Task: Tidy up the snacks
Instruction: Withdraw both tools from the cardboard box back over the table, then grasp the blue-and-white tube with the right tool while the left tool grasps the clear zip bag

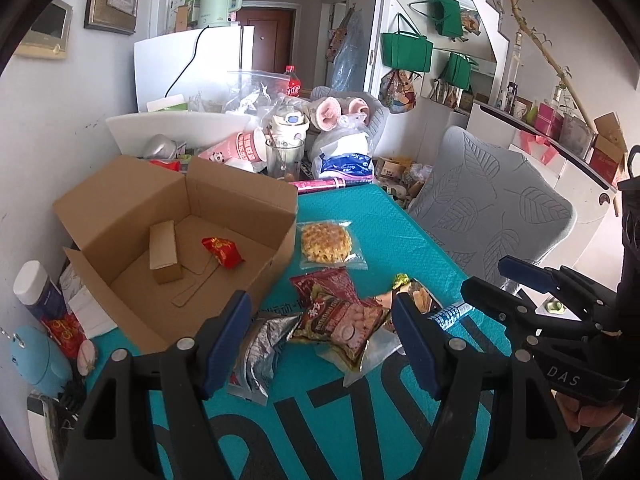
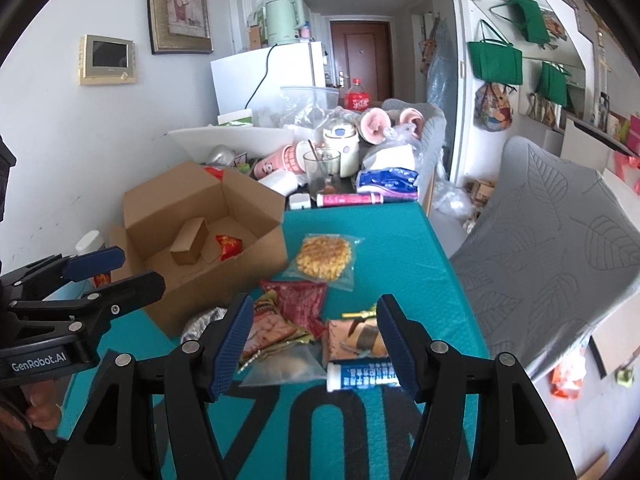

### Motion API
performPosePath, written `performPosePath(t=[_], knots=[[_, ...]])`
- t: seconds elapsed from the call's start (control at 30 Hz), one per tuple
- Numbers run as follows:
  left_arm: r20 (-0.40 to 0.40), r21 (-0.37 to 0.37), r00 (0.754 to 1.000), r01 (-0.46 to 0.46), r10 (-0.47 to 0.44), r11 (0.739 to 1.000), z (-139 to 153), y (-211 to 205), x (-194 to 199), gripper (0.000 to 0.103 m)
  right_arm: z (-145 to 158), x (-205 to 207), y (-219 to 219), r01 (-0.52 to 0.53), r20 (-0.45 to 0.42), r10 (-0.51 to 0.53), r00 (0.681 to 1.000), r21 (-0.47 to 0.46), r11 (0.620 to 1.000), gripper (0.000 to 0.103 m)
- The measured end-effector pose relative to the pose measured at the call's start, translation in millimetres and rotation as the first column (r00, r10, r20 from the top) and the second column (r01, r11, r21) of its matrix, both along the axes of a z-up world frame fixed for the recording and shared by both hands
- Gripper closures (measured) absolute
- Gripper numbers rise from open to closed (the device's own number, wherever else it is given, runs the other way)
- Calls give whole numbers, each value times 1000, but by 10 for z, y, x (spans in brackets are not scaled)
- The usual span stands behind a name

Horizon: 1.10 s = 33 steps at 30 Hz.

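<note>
Blue-labelled tube lying crosswise, cap left

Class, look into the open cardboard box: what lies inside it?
Inside the cardboard box lie a small brown carton and a red snack packet. The near wall hides part of the floor.

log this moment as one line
left hand-held gripper open over snack pile | right hand-held gripper open | cardboard box holds red packet

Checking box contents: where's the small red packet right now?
The small red packet lies on the cardboard box floor, right of the small brown carton; both wrist views show it.
</note>
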<state>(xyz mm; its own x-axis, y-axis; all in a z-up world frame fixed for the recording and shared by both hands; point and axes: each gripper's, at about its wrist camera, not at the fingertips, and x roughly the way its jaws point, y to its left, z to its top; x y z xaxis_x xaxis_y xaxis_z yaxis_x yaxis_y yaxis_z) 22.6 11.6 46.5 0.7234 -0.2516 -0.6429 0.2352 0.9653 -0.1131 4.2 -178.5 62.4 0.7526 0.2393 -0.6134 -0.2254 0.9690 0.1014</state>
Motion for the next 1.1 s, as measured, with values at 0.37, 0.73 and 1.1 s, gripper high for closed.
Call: performPosePath(t=[0.37, 0.73, 1.1], knots=[[-101, 22, 995, 6, -4, 1000, -553, -63, 20, 31, -637, 5, -206, 18, -160, -9, 987, 52, 998, 39], [-192, 10, 981, -35, 36, 999, -963, -43, 123, 31, -1085, 213, -389, 111, -255, -84, 963, 93, 990, 34], [-208, -8, 978, -37, 34, 999, -1033, -183, 279, 31, -1297, 533, -631, 211, -363, -125, 923, 208, 955, 33]])
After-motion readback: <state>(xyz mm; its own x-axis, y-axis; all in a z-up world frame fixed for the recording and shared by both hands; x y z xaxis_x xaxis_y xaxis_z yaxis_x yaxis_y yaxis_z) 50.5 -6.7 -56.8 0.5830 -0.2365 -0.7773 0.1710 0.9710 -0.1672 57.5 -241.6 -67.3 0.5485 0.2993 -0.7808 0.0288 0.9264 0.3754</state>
